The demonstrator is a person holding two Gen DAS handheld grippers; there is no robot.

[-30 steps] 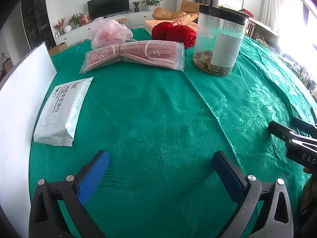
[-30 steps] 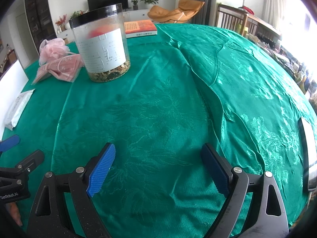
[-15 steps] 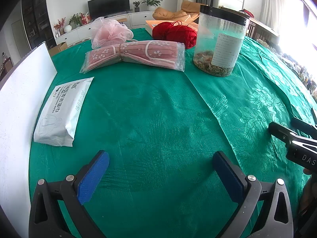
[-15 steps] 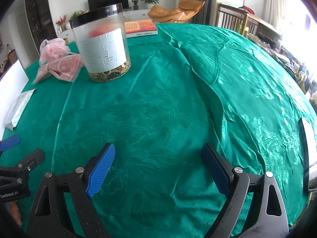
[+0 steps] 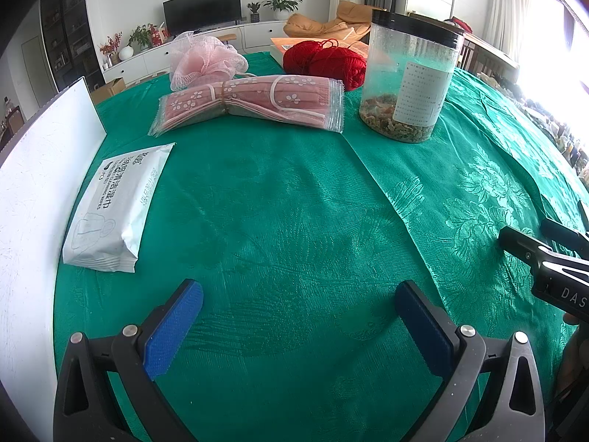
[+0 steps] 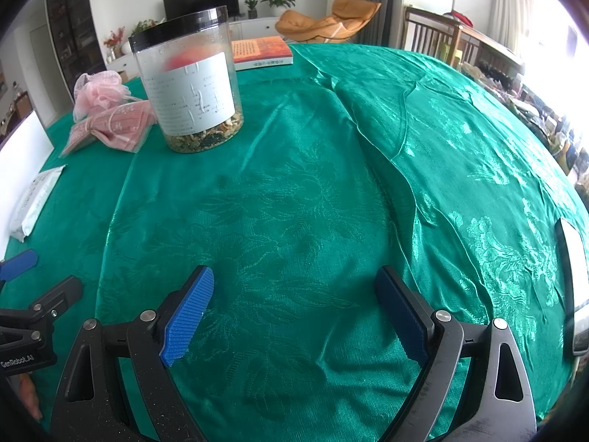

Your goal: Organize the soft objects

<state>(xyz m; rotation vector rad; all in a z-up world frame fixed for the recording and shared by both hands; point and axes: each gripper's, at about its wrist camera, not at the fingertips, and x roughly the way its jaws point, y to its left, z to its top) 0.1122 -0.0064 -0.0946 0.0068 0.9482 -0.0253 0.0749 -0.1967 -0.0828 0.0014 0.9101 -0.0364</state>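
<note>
Both tongs hover over the green patterned tablecloth [image 5: 294, 191] with blue pads spread wide and nothing between them: the left gripper [image 5: 298, 316] and the right gripper [image 6: 294, 309]. Ahead of the left one lie a white flat pack of wet wipes [image 5: 114, 206], a pink floral bundle of face masks in clear wrap [image 5: 254, 103], a pink mesh bath pouf [image 5: 206, 60] and red yarn balls [image 5: 327, 60]. A clear plastic jar with a black lid [image 5: 408, 81] stands just beside the masks.

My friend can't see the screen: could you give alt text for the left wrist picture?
Open blue-padded tongs hover over a green tablecloth; beyond lie a white wipes pack, bundled pink masks, a pink mesh puff, red yarn and a jar.
</note>
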